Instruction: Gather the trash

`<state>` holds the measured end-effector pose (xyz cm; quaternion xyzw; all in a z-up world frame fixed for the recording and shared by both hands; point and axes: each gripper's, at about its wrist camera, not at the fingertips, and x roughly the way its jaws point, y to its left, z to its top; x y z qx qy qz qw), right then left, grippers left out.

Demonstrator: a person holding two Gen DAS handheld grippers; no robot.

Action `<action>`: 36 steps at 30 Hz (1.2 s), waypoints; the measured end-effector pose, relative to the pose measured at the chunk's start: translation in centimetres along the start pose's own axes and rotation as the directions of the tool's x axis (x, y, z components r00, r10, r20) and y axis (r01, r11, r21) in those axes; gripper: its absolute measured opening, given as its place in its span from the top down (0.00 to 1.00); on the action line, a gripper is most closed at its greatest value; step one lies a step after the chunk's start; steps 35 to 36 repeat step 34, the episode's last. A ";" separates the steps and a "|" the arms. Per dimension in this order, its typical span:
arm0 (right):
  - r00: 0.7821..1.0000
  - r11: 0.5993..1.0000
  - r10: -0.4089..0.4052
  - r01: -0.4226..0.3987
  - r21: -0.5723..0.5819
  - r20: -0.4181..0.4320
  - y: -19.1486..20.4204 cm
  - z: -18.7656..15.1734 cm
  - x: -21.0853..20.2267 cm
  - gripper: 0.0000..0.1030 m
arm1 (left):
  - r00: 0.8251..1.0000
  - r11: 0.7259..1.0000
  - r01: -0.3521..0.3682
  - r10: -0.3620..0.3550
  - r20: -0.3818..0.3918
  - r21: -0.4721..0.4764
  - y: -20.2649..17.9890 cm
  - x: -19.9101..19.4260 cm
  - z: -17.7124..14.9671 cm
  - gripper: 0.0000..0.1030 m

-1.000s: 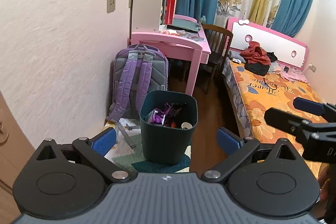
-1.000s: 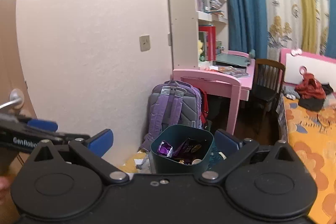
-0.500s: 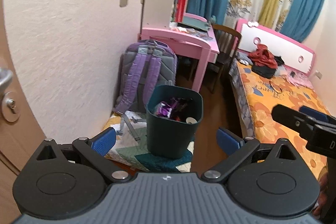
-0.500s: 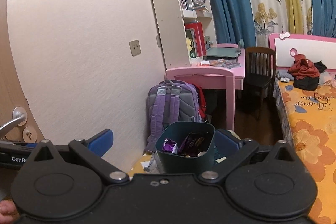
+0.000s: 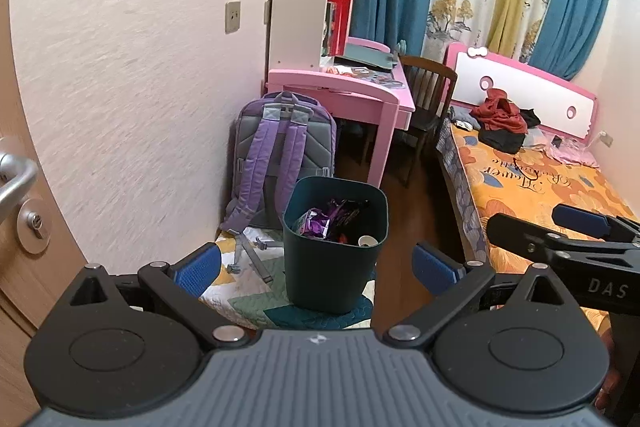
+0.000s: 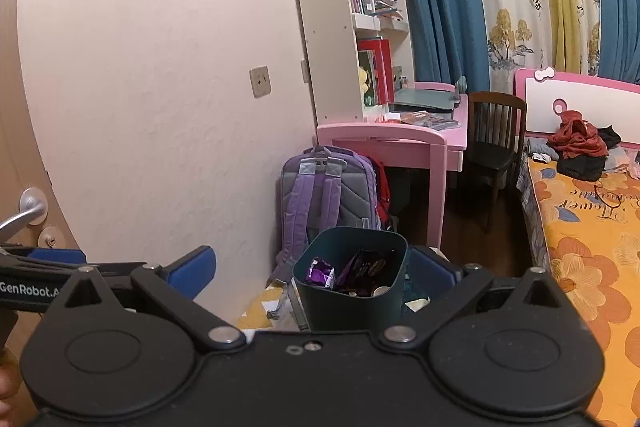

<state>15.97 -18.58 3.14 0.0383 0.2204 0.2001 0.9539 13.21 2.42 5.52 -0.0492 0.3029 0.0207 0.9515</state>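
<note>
A dark green trash bin (image 5: 334, 247) (image 6: 352, 291) stands on a patterned mat (image 5: 256, 299) on the floor. Inside it lie purple wrappers (image 5: 316, 227) (image 6: 320, 273) and a small white cup (image 5: 367, 241). My left gripper (image 5: 318, 265) is open and empty, held back from the bin with the bin showing between its blue pads. My right gripper (image 6: 312, 267) is open and empty too, also short of the bin. The right gripper's fingers (image 5: 560, 239) reach in from the right of the left wrist view.
A purple backpack (image 5: 280, 155) leans on the wall behind the bin. Beyond it are a pink desk (image 5: 340, 95), a dark chair (image 5: 428, 95) and a white bookshelf (image 6: 340, 39). A bed (image 5: 540, 183) with clothes (image 5: 500, 115) fills the right. A door handle (image 5: 16, 179) is at the left.
Both grippers have pulled back and risen from the bin, so it looks smaller and the door handle has come into view at the left. Both stay open and empty.
</note>
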 end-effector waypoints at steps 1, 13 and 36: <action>1.000 1.000 -0.003 0.003 0.002 -0.003 0.0 0.1 0.0 0.00 | 1.000 1.000 0.001 -0.001 -0.001 0.000 0.0 0.0 0.1 0.01; 0.999 1.000 0.008 -0.008 -0.005 -0.033 0.1 0.3 0.1 0.00 | 1.000 1.000 -0.015 0.014 -0.026 -0.019 0.0 -0.2 0.0 0.01; 0.996 1.000 0.003 -0.003 0.006 -0.093 0.1 -0.9 0.7 0.00 | 0.996 0.999 -0.012 0.008 -0.084 -0.047 0.7 0.9 -0.3 0.01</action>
